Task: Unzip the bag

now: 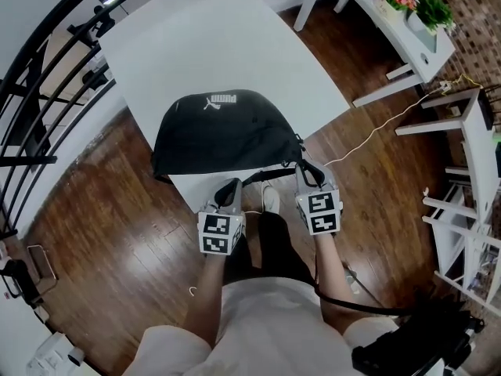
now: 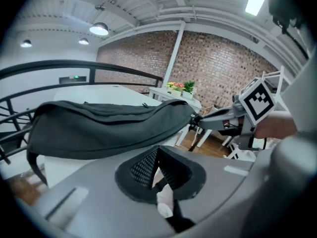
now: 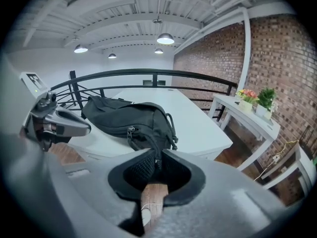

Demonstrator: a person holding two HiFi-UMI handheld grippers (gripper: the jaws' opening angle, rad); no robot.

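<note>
A black Puma bag [image 1: 223,131] lies at the near edge of the white tabletop [image 1: 235,45]. The right tongs [image 1: 308,172] are clamped on its strap [image 3: 158,155] at the bag's right end. The left tongs [image 1: 229,192] are pressed together, empty, just beside the bag.

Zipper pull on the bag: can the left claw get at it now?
Probably yes. The zipper pull hangs uncovered on the bag, nothing between it and the left claw. That claw is shut and empty, so must open first; the right claw grips a strap close by.
</note>
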